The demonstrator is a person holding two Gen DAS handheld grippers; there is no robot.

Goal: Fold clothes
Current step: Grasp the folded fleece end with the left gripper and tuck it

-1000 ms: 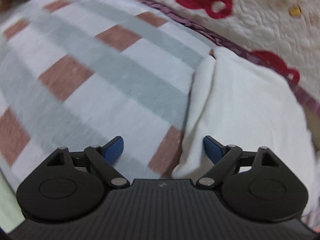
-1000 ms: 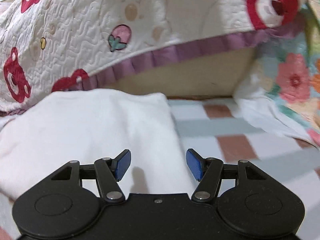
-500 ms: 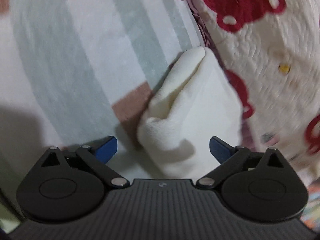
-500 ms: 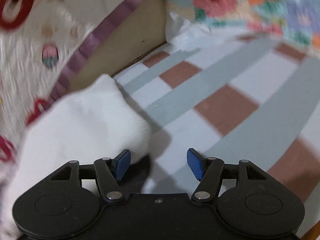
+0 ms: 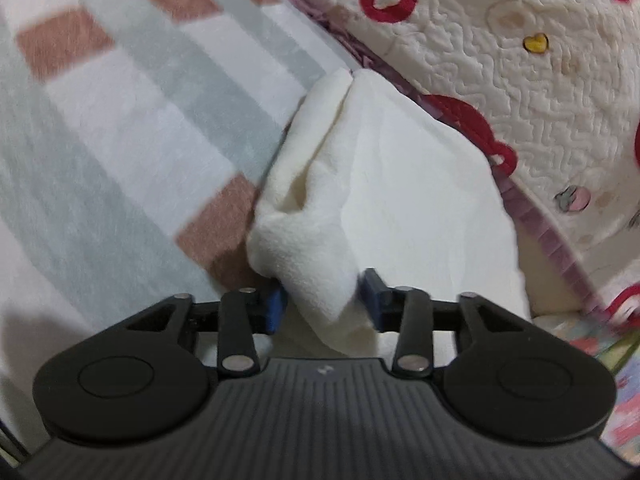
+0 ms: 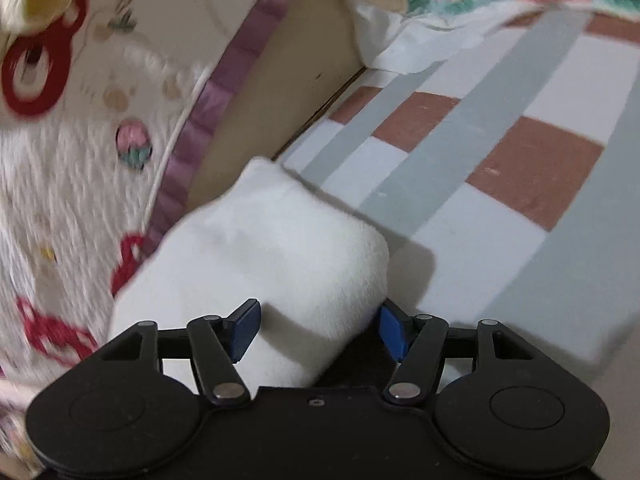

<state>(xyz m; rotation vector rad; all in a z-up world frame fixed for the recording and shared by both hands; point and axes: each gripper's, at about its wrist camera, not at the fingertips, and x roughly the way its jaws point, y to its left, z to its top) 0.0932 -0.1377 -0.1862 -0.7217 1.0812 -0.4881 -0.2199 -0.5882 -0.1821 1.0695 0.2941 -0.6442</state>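
On checked grey, white and brown bedsheet point(image 5: 120, 128), lying against teddy-print quilt point(image 5: 540, 92): soft white folded garment point(image 5: 400, 184). Left gripper point(image 5: 322, 304) now closing on its near corner, wide earlier. Right gripper point(image 6: 318, 328) wide, straddling the opposite corner, ungripped yet.

Both views were evenly and fairly softly lit, with no glare. In the left wrist view the checked sheet point(image 5: 132, 128) was smeared by motion blur at upper left, while the white folded cloth point(image 5: 400, 184) at centre stayed fairly sharp. In the right wrist view the quilt point(image 6: 80, 152) at left was streaked with blur, and a dark shadow fell on the sheet just right of the cloth point(image 6: 280, 240). Fisheye bending curved straight stripes near the edges, and the corners darkened.
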